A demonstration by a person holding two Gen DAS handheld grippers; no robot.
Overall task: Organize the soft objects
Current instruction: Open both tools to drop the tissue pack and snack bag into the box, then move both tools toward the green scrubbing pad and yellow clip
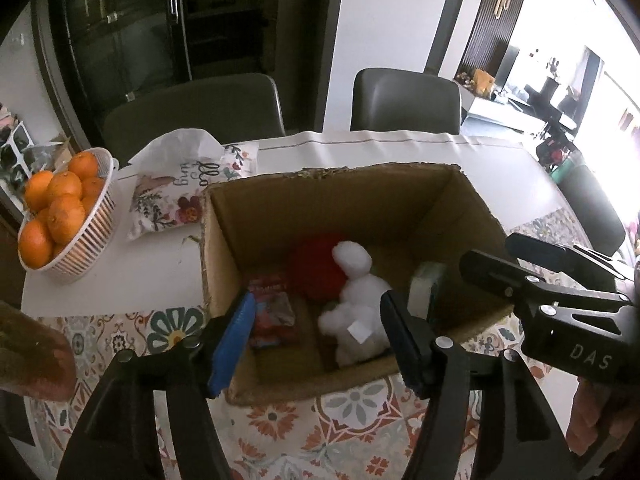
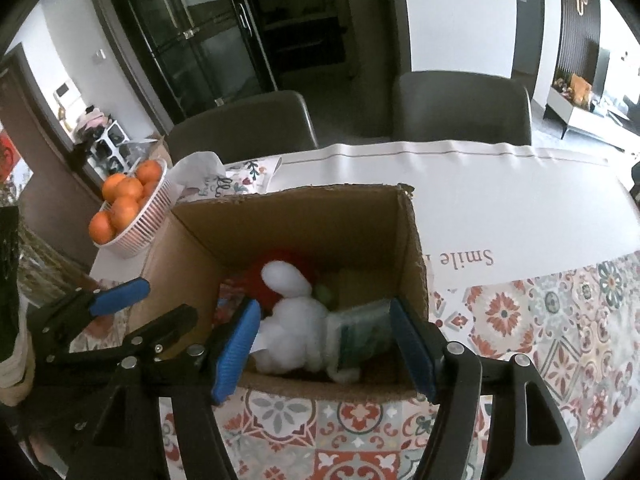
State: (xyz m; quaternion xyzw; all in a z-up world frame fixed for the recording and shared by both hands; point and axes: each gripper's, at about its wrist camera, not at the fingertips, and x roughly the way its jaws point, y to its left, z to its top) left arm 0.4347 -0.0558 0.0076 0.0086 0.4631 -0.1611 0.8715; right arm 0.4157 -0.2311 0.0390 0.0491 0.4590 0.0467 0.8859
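Cardboard box [image 1: 352,196]: holds white plush [image 1: 356,304], red plush [image 1: 316,268]. Floral pillow [image 1: 176,196], tabletop far-left corner: outstanding. Left gripper [image 1: 320,336], right gripper [image 2: 328,344]: both agape, empty. Pinch pillow corner firmly; lower in over near rim.

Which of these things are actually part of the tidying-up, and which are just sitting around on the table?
Part of the job: cardboard box, white plush toy, red soft ball, floral pillow not yet in the box, left gripper, right gripper.

Just lying about: basket of oranges, chairs, patterned tablecloth.
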